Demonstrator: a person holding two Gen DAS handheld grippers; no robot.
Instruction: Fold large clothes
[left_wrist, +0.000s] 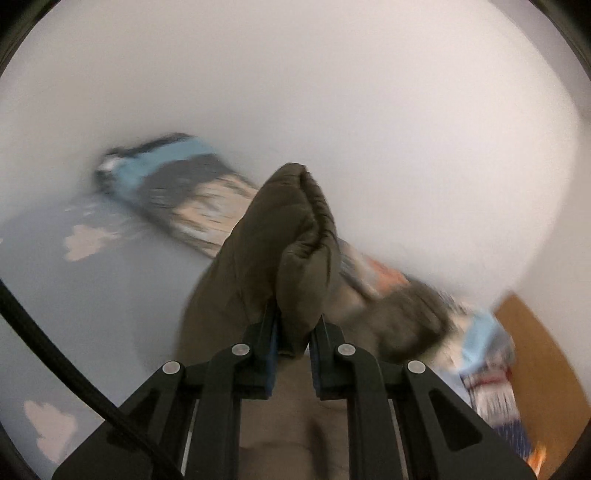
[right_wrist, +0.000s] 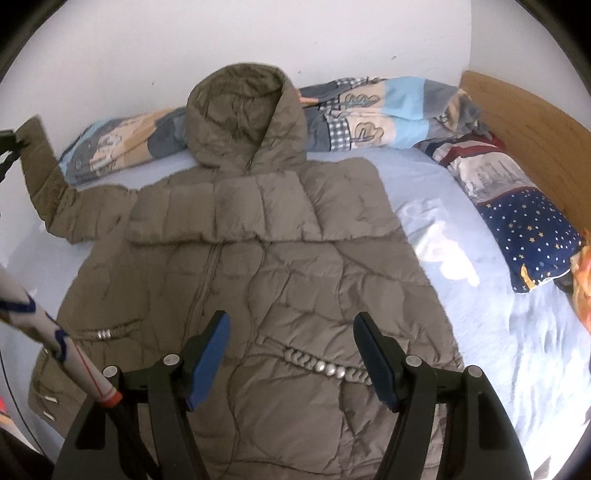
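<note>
An olive hooded puffer jacket (right_wrist: 258, 258) lies front up on the light blue bed sheet (right_wrist: 498, 314), its hood (right_wrist: 240, 118) toward the wall. One sleeve lies folded across the chest. The other sleeve (right_wrist: 40, 173) is lifted off the bed at the far left, where my left gripper (right_wrist: 9, 147) holds its cuff. In the left wrist view the left gripper (left_wrist: 297, 314) is shut on that puffy sleeve end (left_wrist: 288, 221), and the background is blurred. My right gripper (right_wrist: 291, 321) hangs open above the jacket's lower front, with nothing between its fingers.
A rolled patterned blanket (right_wrist: 369, 110) lies along the white wall behind the hood. A star-print pillow (right_wrist: 517, 229) rests against the wooden headboard (right_wrist: 535, 129) on the right, with something orange (right_wrist: 581, 280) at the edge. A white rod (right_wrist: 55, 332) crosses the lower left.
</note>
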